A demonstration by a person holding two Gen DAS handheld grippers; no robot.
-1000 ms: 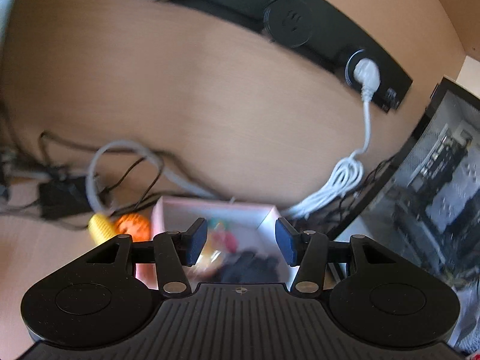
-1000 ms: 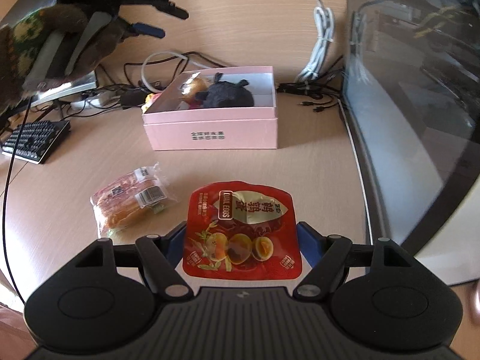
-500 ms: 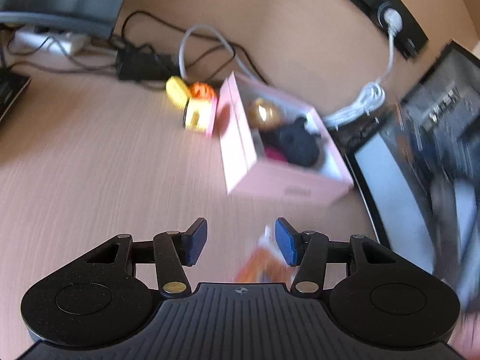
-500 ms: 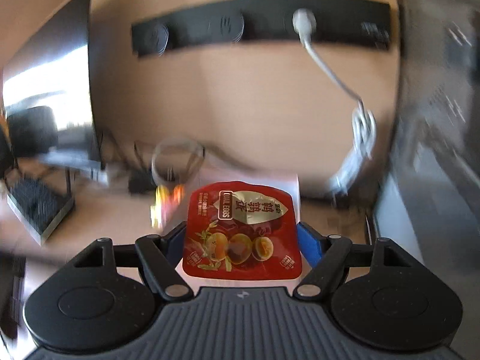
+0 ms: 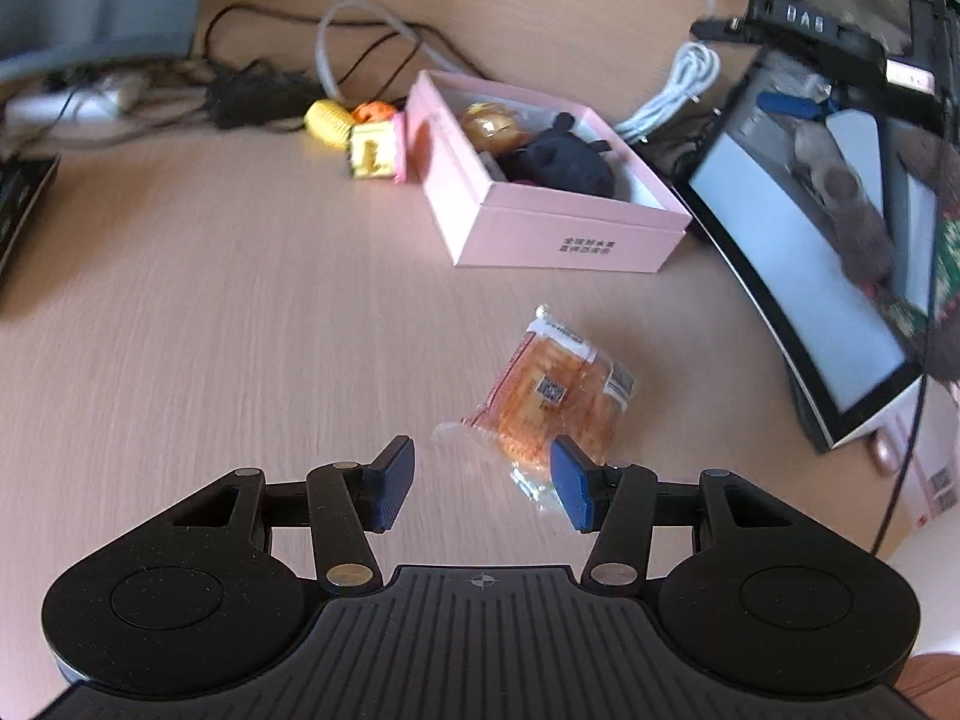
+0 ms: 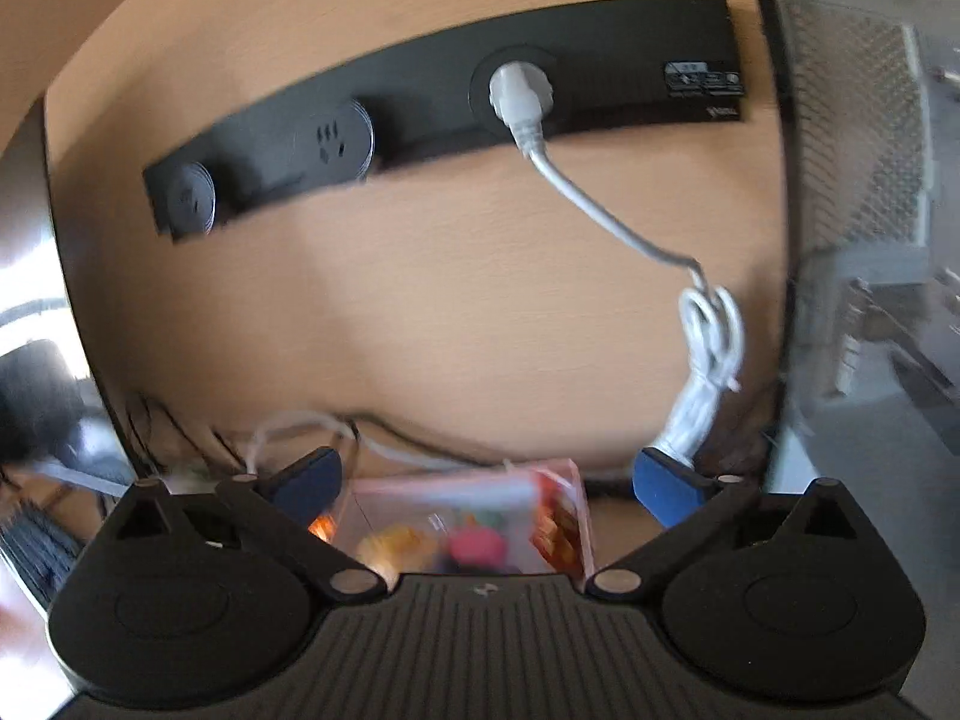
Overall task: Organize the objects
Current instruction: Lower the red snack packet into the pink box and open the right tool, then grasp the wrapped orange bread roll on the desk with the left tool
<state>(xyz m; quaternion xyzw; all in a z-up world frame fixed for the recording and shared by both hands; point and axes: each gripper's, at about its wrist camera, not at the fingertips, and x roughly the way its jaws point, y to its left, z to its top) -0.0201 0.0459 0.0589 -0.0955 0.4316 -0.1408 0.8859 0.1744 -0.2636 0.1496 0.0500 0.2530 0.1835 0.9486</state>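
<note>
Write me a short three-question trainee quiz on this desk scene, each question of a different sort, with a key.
1. True or false: the left gripper is closed on the wrapped bread packet.
2. Multiple choice: where is the red snack pouch? A) between the right gripper fingers; B) in the pink box, against its right wall; C) on the keyboard.
3. Fill in: the yellow toy block sits just outside the box's ___ wall in the left wrist view.

Key: 1. False; its fingers stand apart above the packet, which lies on the desk. 2. B; the right gripper's jaws have just been opening, with nothing between them. 3. Left.
</note>
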